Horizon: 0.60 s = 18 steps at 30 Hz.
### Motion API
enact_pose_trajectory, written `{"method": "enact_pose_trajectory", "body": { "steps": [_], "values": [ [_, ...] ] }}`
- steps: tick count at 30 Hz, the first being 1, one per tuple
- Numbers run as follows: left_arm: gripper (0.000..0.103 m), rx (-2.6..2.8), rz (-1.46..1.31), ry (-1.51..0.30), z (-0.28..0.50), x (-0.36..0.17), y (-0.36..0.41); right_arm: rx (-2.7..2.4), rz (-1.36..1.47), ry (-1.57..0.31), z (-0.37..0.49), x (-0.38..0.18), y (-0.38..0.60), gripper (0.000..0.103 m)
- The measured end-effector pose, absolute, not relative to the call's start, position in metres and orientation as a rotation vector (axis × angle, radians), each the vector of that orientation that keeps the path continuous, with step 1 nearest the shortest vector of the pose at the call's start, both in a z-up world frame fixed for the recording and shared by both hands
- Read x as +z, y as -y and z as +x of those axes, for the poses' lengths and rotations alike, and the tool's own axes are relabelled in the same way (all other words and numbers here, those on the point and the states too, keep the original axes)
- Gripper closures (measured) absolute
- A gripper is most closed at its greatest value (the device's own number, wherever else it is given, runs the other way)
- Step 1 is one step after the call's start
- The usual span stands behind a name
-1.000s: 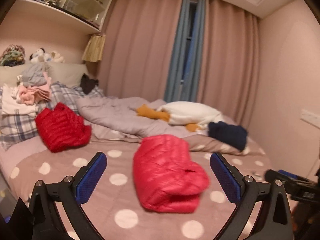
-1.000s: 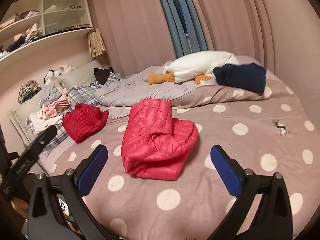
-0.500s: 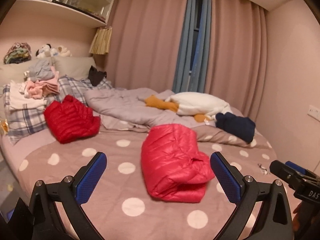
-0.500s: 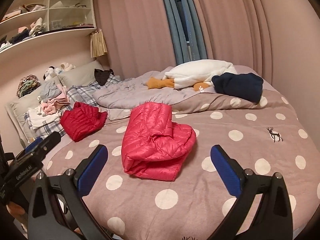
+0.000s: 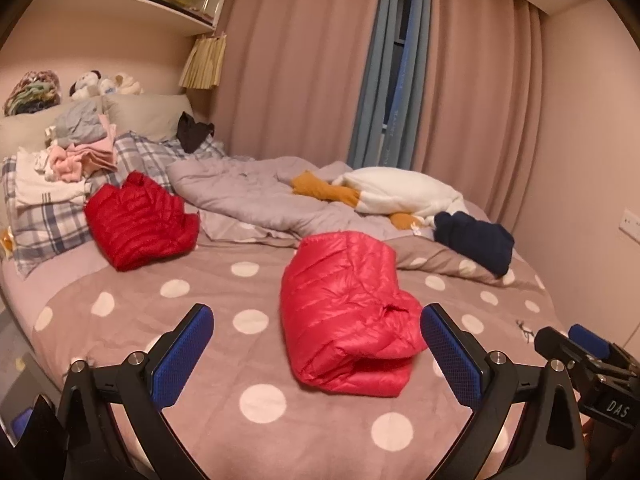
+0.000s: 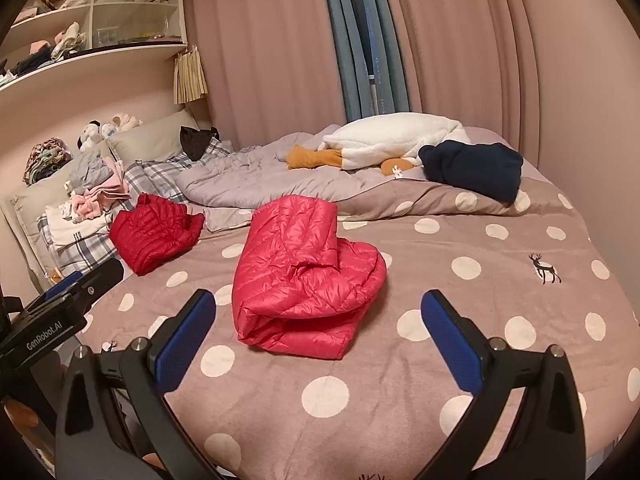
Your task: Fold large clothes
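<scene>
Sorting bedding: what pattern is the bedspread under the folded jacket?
Mauve with white polka dots, clearest in the right wrist view.

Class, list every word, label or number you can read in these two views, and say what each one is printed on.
"GenRobot.AI": on the left gripper, seen in the right wrist view.
"DAS": on the right gripper, seen in the left wrist view; the label looks cut off.
Small dark print on the white folded cloth: too small to read.
Lettering on the blue curtain: too blurred to read.
</scene>
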<state>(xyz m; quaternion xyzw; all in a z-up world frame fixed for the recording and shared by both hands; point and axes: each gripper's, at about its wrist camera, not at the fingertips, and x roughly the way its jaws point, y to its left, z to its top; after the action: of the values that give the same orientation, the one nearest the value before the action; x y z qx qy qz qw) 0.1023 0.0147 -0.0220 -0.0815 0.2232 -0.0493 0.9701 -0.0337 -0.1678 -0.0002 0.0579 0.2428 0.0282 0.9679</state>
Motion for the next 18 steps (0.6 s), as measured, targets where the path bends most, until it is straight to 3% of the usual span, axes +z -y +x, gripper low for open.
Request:
{"method": "enact_pose_trajectory", "body": {
  "steps": [18],
  "values": [
    [0.001,-0.099,-0.123,-0.446,0.095,-0.017,-0.003,0.006,0.15,-0.494,-0.035,0.0,0.184,0.0]
  ]
}}
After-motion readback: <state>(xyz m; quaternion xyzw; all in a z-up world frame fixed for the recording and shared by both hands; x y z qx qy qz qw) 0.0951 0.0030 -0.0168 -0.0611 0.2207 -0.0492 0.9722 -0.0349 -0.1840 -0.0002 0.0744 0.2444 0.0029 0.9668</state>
